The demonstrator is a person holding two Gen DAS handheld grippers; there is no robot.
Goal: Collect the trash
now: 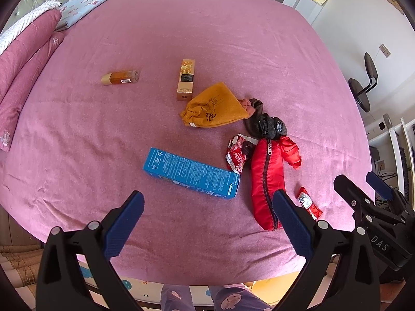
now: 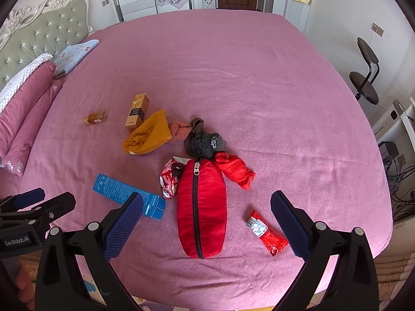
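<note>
Several items lie on a pink bed (image 1: 207,39) (image 2: 259,77). A blue carton (image 1: 190,173) (image 2: 124,195) lies flat near the front edge. A crumpled red-and-white wrapper (image 1: 236,155) (image 2: 170,178) sits beside a red zipped pouch (image 1: 267,181) (image 2: 201,208). A small red sachet (image 1: 308,203) (image 2: 267,234) lies right of the pouch. A gold box (image 1: 186,79) (image 2: 137,112) and an amber bottle (image 1: 120,77) (image 2: 94,118) lie farther back. My left gripper (image 1: 207,223) hovers open before the blue carton. My right gripper (image 2: 207,225) hovers open above the pouch's near end.
An orange cloth bag (image 1: 215,108) (image 2: 147,136), dark and pink socks (image 1: 269,127) (image 2: 207,140) and a red cloth (image 2: 234,169) lie mid-bed. Pink pillows (image 1: 23,59) line the left by a tufted headboard (image 2: 44,39). A black stool (image 2: 365,83) stands at the right.
</note>
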